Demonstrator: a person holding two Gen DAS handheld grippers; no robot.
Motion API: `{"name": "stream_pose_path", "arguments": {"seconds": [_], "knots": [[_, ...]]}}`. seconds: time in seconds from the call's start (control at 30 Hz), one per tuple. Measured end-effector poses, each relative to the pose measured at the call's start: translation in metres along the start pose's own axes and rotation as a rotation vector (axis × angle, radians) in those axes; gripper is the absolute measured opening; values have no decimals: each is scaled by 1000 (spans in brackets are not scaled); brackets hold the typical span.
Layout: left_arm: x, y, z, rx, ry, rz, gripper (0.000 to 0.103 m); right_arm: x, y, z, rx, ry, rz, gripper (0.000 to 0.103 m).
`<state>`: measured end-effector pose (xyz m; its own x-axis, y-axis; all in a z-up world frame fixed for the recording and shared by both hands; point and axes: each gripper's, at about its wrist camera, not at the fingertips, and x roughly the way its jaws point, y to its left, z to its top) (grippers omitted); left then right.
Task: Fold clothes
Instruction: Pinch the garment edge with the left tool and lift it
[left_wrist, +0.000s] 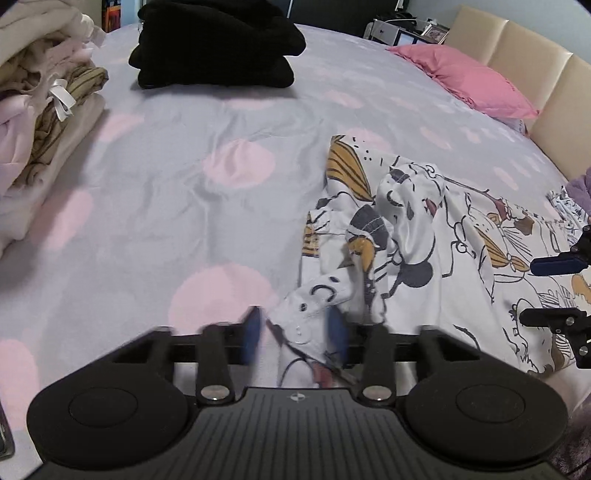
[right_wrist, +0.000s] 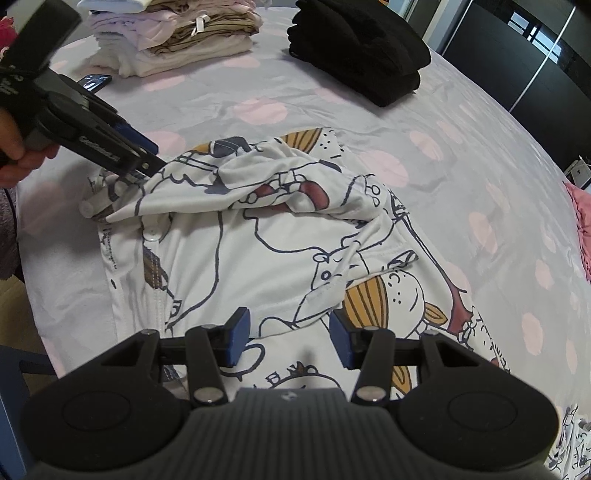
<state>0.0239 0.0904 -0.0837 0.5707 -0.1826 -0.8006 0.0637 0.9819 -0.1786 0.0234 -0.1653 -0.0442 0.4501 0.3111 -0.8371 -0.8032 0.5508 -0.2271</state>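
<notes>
A white shirt (left_wrist: 424, 236) printed with cartoon figures lies crumpled on the bed, and its buttoned edge (left_wrist: 301, 325) runs between my left gripper's (left_wrist: 295, 332) blurred blue pads. A gap shows beside the left pad, so the jaws stand apart around the cloth. From the right wrist view, the left gripper (right_wrist: 151, 158) meets the bunched shirt (right_wrist: 280, 254) at its upper left corner, with a hand behind it. My right gripper (right_wrist: 290, 338) hovers open over the shirt's near part with nothing pinched. It also shows at the right edge as the right gripper (left_wrist: 550, 291).
A grey bedspread (left_wrist: 192, 206) with pink dots covers the bed. A folded black garment (left_wrist: 218, 44) lies at the far side, a stack of folded pale clothes (left_wrist: 40, 122) at the left. A pink pillow (left_wrist: 469, 81) leans by the cream headboard (left_wrist: 535, 74).
</notes>
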Motion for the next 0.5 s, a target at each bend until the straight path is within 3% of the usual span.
{"name": "stream_pose_path", "arguments": {"seconds": [0.1, 0.3, 0.5], "knots": [[-13, -10, 0, 52, -47, 19, 13, -1, -1, -1, -4, 1, -12, 51], [-54, -44, -2, 196, -152, 32, 13, -4, -4, -3, 4, 3, -18, 51], [-79, -87, -14, 327, -171, -107, 13, -6, -12, -7, 50, 18, -35, 51]]}}
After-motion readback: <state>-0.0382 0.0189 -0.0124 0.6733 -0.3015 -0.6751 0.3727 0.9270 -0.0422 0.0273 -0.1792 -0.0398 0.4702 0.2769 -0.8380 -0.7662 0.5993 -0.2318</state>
